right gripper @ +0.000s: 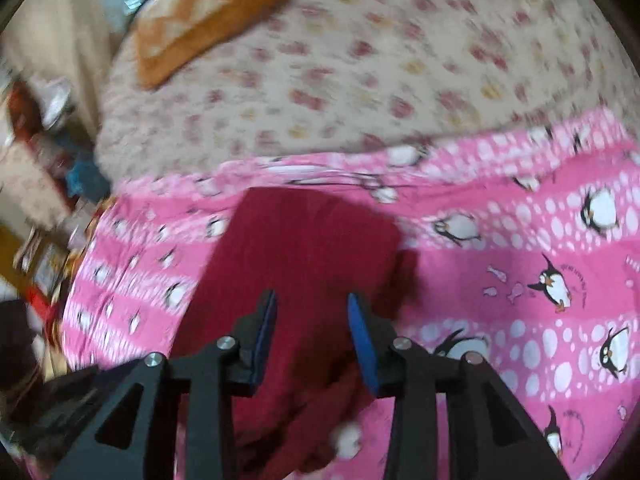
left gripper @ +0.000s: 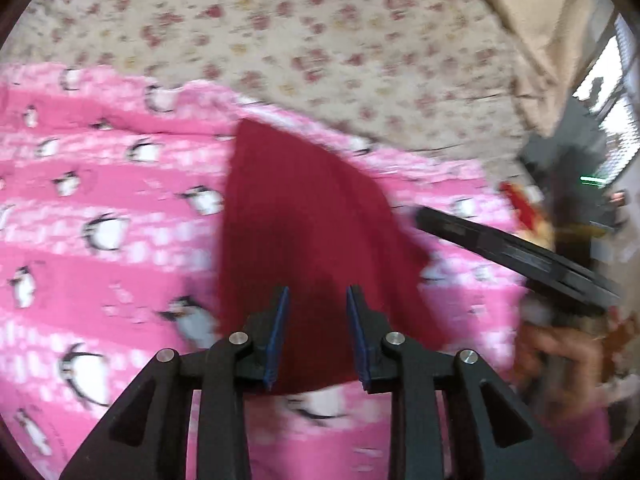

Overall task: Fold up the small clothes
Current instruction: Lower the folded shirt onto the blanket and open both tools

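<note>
Garment (left gripper: 312, 240), dark red, lying partly folded on pink penguin blanket (left gripper: 100, 200). Left gripper (left gripper: 318, 334) and right gripper (right gripper: 312, 336) both parted above it, holding nothing. Further folds probably left.

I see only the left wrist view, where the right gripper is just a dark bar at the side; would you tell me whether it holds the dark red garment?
Observer: No. The right gripper stands open over the dark red garment, with nothing pinched between its pads.
Operator: Thank you. Does the garment's near end lie flat?
Observer: No, it is bunched into folds there, with a small white blob on it, too blurred to name.
Operator: And the orange strip at my top edge?
Observer: It is an orange patterned cushion on the floral sheet, beyond the pink penguin blanket.
</note>
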Tool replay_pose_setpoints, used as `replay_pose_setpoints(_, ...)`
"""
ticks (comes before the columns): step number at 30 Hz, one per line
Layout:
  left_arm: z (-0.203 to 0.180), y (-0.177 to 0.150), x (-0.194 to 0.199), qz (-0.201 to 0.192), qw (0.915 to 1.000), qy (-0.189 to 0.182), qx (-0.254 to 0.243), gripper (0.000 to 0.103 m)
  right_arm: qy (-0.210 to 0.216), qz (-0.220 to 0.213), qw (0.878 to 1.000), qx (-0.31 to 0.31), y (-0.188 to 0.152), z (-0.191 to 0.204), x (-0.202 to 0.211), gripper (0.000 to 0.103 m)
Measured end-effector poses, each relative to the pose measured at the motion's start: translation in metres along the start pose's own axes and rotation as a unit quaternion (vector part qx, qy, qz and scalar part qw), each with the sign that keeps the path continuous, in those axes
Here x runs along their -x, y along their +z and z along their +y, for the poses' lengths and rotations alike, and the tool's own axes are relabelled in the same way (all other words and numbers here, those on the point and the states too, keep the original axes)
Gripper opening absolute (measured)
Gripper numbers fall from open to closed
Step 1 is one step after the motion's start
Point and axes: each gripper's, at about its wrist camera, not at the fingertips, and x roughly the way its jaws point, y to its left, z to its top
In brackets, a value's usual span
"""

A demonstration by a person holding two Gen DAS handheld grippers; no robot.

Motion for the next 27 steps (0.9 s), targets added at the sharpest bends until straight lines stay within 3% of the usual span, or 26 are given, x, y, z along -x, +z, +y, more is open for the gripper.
replay_pose_setpoints(3,0.018,-0.011,-0.02,0.015,0.999,0.04,0.014,0.007,-0.002,0.021,0.999,0.047,-0.022,0.023,-0.004,0.038)
replay_pose_setpoints(6,0.025,-0.02,-0.032,0.019,0.9986,0.048,0.015,0.007,-0.085,0.045,0.993,0.067,-0.045,0.019,-0.024,0.037)
replay_pose_setpoints(7,0.024,-0.021,-0.033,0.017,0.9986,0.049,0.012,0.007,-0.093,0.056,0.993,0.056,-0.054,0.01,-0.032,0.037)
replay_pose_setpoints(13,0.017,-0.02,-0.03,0.01,0.9979,0.063,-0.001,0.007,-0.063,0.036,0.997,0.007,-0.058,-0.002,-0.011,0.038)
replay_pose_setpoints(19,0.017,-0.02,-0.03,0.007,0.9976,0.069,-0.002,0.009,-0.055,-0.009,0.998,0.035,-0.062,0.03,0.014,0.039)
replay_pose_setpoints(21,0.016,-0.02,-0.03,0.006,0.9975,0.071,-0.004,0.009,-0.057,0.003,0.998,0.04,-0.066,0.033,0.004,0.042)
replay_pose_setpoints(24,0.013,-0.021,-0.028,0.008,0.9972,0.074,-0.009,0.011,-0.087,0.057,0.994,0.028,-0.08,0.019,-0.021,0.042)
replay_pose_setpoints(27,0.009,-0.022,-0.025,0.005,0.9963,0.083,-0.02,0.014,-0.072,0.046,0.996,0.007,-0.081,0.01,-0.01,0.042)
